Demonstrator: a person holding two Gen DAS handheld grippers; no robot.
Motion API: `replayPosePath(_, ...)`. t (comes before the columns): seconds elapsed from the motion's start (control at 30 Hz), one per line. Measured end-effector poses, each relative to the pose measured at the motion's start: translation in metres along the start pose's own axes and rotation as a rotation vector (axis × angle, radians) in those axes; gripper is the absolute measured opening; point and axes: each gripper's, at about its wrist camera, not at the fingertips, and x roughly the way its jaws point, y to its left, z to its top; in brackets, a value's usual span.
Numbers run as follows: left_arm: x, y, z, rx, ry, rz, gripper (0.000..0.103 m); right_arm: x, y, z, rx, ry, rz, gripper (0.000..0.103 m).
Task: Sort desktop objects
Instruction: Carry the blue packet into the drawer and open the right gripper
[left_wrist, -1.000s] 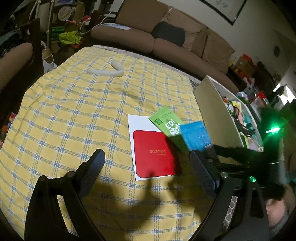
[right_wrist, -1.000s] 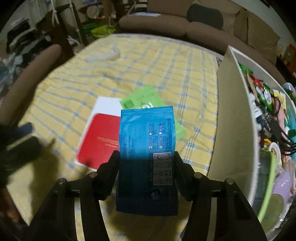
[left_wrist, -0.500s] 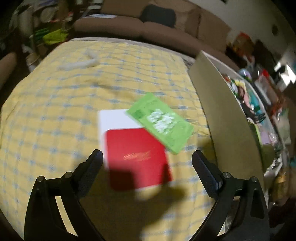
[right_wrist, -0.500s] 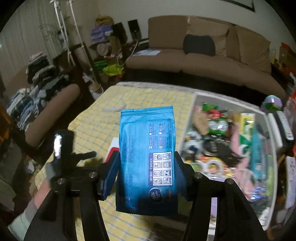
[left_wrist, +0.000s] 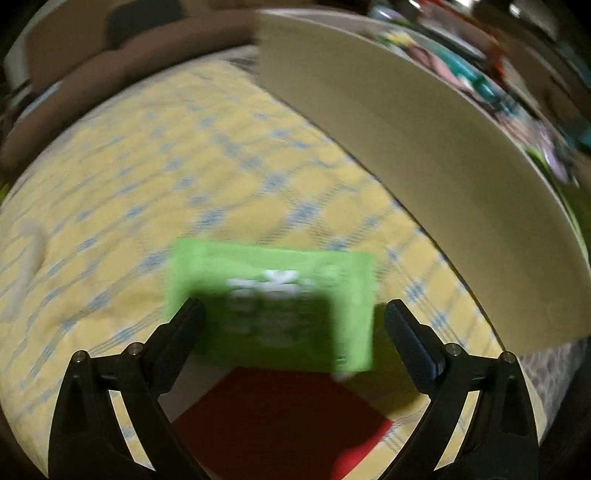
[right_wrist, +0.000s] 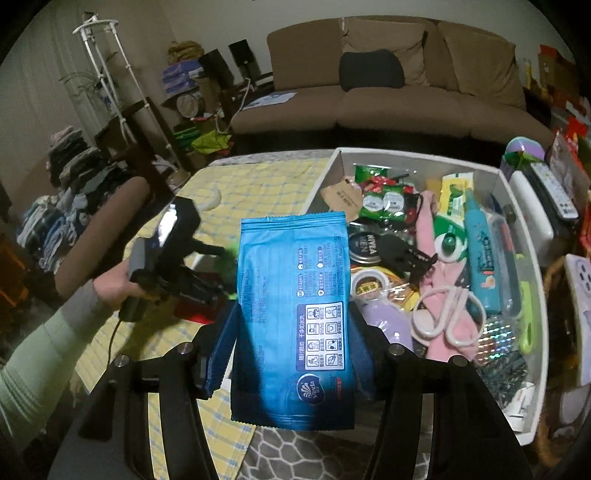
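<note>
My right claw (right_wrist: 293, 332) clamps a glossy blue wet-wipes pack (right_wrist: 291, 314), upright, label facing me; left claw (left_wrist: 293, 321) spread over blurred green packet (left_wrist: 271, 302).

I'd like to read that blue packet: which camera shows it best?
The right wrist view: the blue packet fills the middle, sharp and lit, clamped in the right gripper. The left wrist view doesn't show it at all.
</note>
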Motion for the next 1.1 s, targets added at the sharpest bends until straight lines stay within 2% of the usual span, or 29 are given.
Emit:
replayPosePath(0.03,0.005,-0.005,0.002,0.033,0.012,0.018,0.102,0.001,-0.001,-0.001,-0.001,0.001,0.007,0.058)
replayPosePath(0.13,0.016,-0.014,0.005,0.099,0.027,0.079,0.103,0.005,0.002,-0.005,-0.010,0.006,0.021,0.058)
replayPosePath(0.2,0.017,-0.013,0.007,0.087,0.007,0.067,0.103,0.006,0.005,-0.007,-0.021,0.008,0.019,0.058)
replayPosePath(0.27,0.017,-0.011,0.008,0.063,-0.008,0.063,0.097,0.006,0.006,-0.006,-0.036,0.006,0.007,0.058)
replayPosePath(0.3,0.015,-0.009,0.008,0.048,-0.017,0.070,0.087,0.004,0.006,-0.005,-0.040,0.002,0.000,0.058)
replayPosePath(0.4,0.003,0.001,0.013,-0.030,-0.044,0.038,0.042,-0.004,-0.003,-0.001,-0.017,-0.022,-0.010,0.058)
replayPosePath(0.43,0.001,0.002,0.015,-0.040,-0.044,0.028,0.033,-0.008,-0.009,0.001,0.006,-0.037,-0.021,0.058)
replayPosePath(0.47,0.000,-0.001,0.014,-0.027,-0.039,0.033,0.032,-0.010,-0.015,0.002,0.027,-0.046,-0.026,0.058)
replayPosePath(0.6,-0.004,-0.005,0.010,-0.049,-0.047,0.051,0.016,-0.011,-0.038,0.007,0.124,-0.046,-0.050,0.058)
replayPosePath(0.73,-0.013,-0.010,0.003,-0.089,-0.065,0.044,0.014,-0.013,-0.056,0.007,0.175,-0.055,-0.114,0.058)
replayPosePath(0.9,-0.039,-0.011,0.004,-0.119,-0.127,0.002,0.014,-0.047,-0.112,0.001,0.291,-0.101,-0.197,0.058)
replayPosePath(1.0,-0.065,-0.023,0.012,-0.113,-0.181,-0.031,0.014,-0.053,-0.134,-0.009,0.334,-0.073,-0.215,0.058)
replayPosePath(1.1,-0.096,-0.046,0.030,-0.066,-0.242,-0.083,0.014,-0.043,-0.143,-0.021,0.356,-0.025,-0.197,0.059)
